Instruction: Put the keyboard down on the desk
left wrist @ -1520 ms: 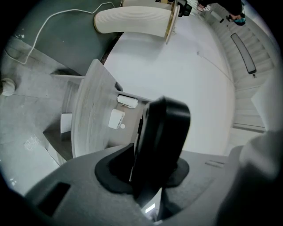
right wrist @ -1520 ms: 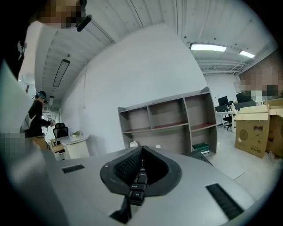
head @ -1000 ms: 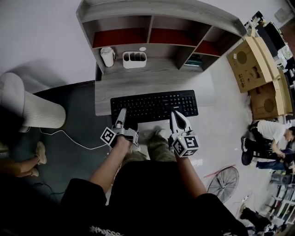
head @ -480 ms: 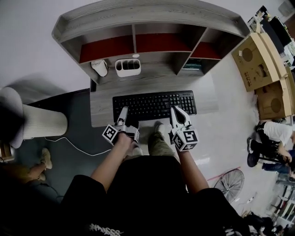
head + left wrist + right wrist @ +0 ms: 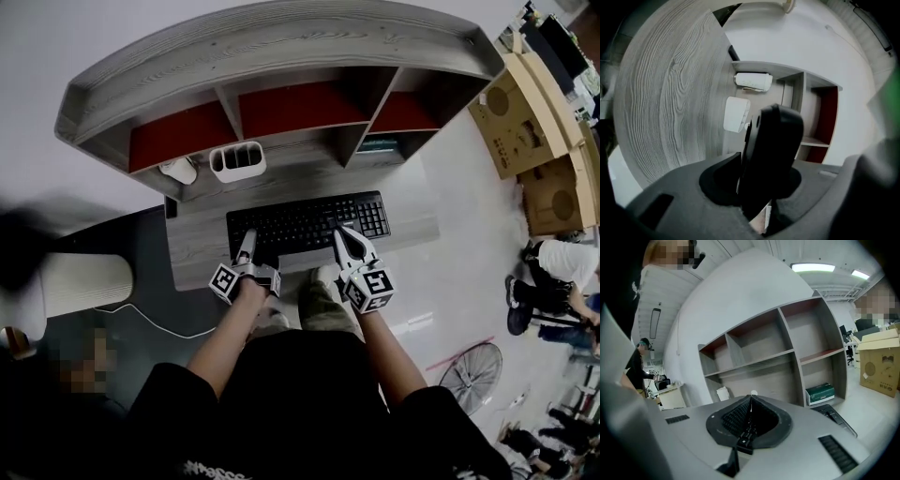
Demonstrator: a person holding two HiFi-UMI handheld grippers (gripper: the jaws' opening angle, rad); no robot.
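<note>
The black keyboard (image 5: 307,223) hangs level over the grey wooden desk (image 5: 195,255), its front edge near the desk's front edge. I cannot tell whether it touches the desk. My left gripper (image 5: 246,249) is turned on its side and shut on the keyboard's front left edge. In the left gripper view the keyboard (image 5: 771,145) stands edge-on between the jaws of the left gripper (image 5: 761,180). My right gripper (image 5: 349,244) lies at the keyboard's front right, jaws together with nothing seen between them. In the right gripper view the keyboard (image 5: 836,417) shows low to the right of the right gripper (image 5: 751,416).
The desk carries a hutch of open shelves (image 5: 281,103) with red backs. Under it stand a white pen holder (image 5: 236,161), a white cylinder (image 5: 178,171) and a green box (image 5: 380,145). Cardboard boxes (image 5: 530,122), a person (image 5: 562,267) and a floor fan (image 5: 469,377) are on the right.
Both grippers have carried the keyboard away from me, further in over the desk toward the shelves. The head view has tilted up, showing more of the hutch.
</note>
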